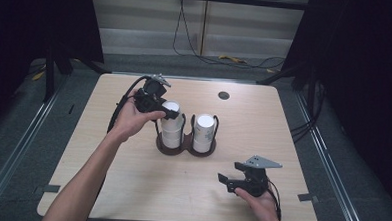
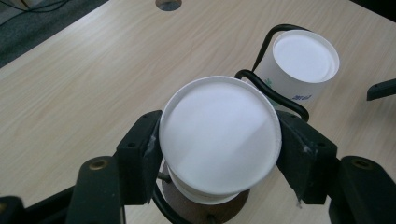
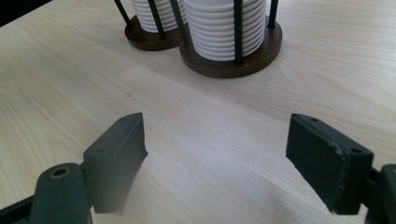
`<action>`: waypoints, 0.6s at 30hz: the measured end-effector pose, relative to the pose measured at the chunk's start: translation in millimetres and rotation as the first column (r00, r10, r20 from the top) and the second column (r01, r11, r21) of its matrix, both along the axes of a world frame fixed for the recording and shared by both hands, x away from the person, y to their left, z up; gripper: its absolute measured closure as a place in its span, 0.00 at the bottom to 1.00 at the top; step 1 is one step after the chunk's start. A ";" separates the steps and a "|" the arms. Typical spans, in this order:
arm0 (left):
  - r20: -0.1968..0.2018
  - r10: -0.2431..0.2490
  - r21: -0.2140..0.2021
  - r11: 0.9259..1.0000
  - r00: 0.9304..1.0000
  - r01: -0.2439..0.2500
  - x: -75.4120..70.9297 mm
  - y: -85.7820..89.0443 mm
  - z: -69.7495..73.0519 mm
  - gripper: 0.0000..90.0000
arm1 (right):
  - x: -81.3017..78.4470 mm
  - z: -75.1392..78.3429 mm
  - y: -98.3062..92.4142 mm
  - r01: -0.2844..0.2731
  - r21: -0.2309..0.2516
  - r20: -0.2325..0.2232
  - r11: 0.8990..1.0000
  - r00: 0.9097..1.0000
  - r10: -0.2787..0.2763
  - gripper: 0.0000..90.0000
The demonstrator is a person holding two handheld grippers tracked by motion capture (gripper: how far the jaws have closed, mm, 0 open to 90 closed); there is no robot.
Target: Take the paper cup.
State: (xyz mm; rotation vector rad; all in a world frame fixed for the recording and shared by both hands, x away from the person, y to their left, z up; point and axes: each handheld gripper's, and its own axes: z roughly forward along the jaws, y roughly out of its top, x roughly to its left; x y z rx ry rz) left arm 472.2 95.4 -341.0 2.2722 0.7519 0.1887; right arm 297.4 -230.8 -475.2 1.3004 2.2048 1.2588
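Cup stacks [image 3: 224, 23]: tops cut off by the right gripper view's upper edge; print on the far cup [image 2: 299, 70]: too small to read; holder base [image 2: 205, 210]: mostly hidden under the gripped cup [image 2: 219, 135]

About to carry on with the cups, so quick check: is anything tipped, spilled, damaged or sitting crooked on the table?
Nothing stands out. Both stacks of upside-down paper cups stand upright in the two-ring holder. The left gripper is shut on the top cup of the left stack; the right gripper rests open. No spill or damage.
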 end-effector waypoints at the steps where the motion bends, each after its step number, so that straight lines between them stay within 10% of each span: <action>1: 0.000 0.000 0.000 1.000 1.000 0.000 0.0 0.0 0.0 0.41 | 0.1 0.0 0.0 0.001 0.000 0.000 1.000 1.000 -0.001 0.22; 18: 0.045 0.014 -0.042 0.999 0.999 -0.013 -4.9 6.5 4.9 0.41 | 0.0 -0.4 1.7 -0.007 0.006 -0.007 1.000 1.000 0.007 0.22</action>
